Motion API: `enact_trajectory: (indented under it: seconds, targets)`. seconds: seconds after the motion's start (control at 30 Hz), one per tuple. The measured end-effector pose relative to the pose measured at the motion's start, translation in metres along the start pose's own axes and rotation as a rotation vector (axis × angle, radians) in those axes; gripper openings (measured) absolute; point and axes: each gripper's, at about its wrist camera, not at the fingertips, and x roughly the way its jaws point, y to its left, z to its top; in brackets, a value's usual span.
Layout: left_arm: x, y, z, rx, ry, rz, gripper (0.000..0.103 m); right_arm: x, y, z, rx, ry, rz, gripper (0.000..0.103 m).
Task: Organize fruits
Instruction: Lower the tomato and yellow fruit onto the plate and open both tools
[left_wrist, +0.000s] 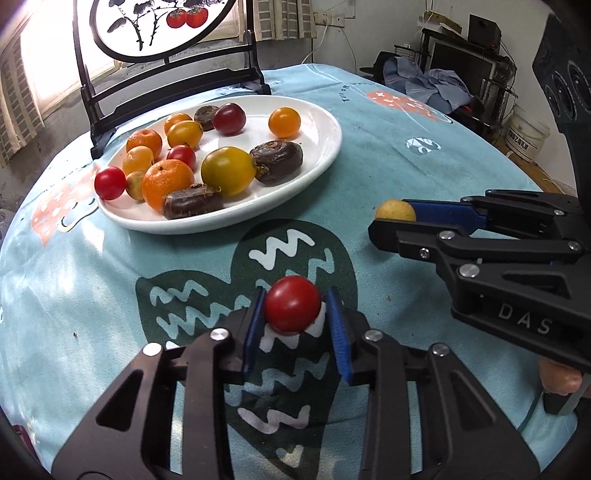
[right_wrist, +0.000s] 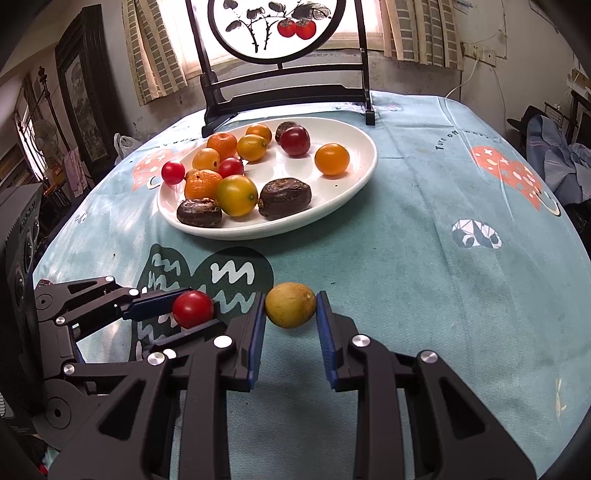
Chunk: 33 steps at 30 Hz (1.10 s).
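Tomato (left_wrist: 292, 304) sits pinched in the left hand-held gripper (left_wrist: 295, 317) near the bench's front edge; the right hand-held gripper (right_wrist: 290, 308) grips a yellow fruit (right_wrist: 290, 305). Lift both gently toward the plate (left_wrist: 325, 155).

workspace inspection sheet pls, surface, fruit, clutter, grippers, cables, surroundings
surface: table under a teal printed cloth.
job's things: white plate piled with mixed fruit; red tomato and yellow fruit off the plate, near the front.
clutter: framed screen behind the plate.
grippers: left gripper shut on the red tomato; right gripper shut on the yellow fruit.
cables: white cord on the wall.
surroundings: curtains, clothes pile, bucket.
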Motion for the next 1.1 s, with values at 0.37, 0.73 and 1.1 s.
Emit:
enact_trajectory:
  seconds: [0.37, 0.73, 1.1]
  targets:
    - [-0.026, 0.010, 0.007, -0.050, -0.083, -0.041, 0.030, -0.013, 0.005, 0.006, -0.025, -0.096, 0.028, 0.027]
    - [-0.016, 0.080, 0.078, -0.244, -0.204, 0.066, 0.029, 0.017, -0.005, 0.074, 0.031, -0.198, 0.030, 0.027]
    - [0.010, 0.100, 0.104, -0.283, -0.215, 0.163, 0.078, 0.056, -0.016, 0.103, 0.076, -0.181, 0.037, 0.028]
